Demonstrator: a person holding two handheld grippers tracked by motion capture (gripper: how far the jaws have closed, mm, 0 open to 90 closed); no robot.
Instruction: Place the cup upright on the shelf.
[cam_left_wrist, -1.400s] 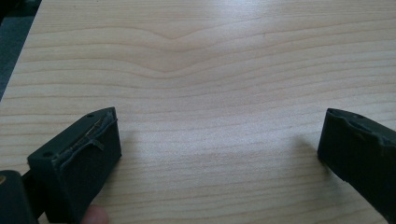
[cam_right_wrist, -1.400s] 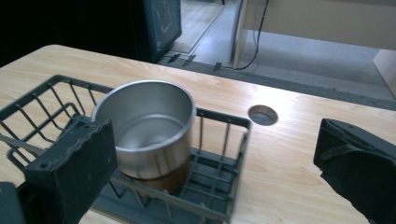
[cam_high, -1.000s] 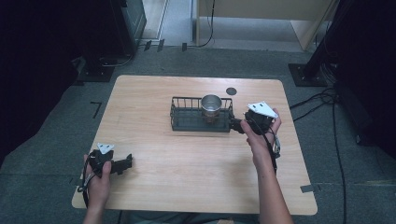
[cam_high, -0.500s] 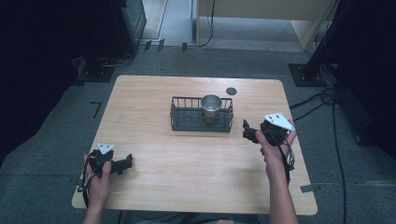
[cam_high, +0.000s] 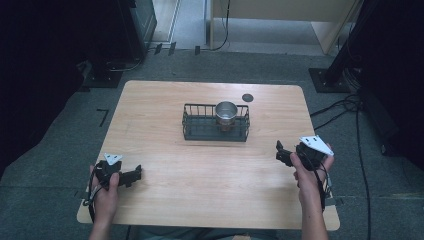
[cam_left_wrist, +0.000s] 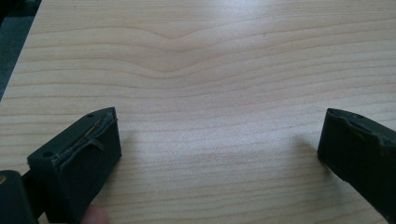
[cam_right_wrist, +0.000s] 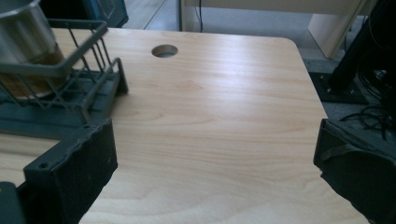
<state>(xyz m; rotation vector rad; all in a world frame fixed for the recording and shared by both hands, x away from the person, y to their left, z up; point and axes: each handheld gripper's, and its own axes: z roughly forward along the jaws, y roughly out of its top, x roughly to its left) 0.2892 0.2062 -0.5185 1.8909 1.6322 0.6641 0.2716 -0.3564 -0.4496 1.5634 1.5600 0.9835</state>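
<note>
A shiny cylindrical metal cup (cam_high: 226, 114) stands upright in the right end of a dark wire rack basket (cam_high: 200, 131) near the middle of the pale wooden surface (cam_high: 210, 175). The left hand-held gripper (cam_high: 131, 175) rests near the front left corner, jaws spread wide and empty. The right hand-held gripper (cam_high: 283, 153) is near the right edge, well apart from the basket, jaws wide and empty too.

You see a pale wooden table (cam_high: 165, 125), smooth with a soft sheen — a dark matt wire basket (cam_high: 200, 131) and a shiny metal cup (cam_high: 226, 111).
</note>
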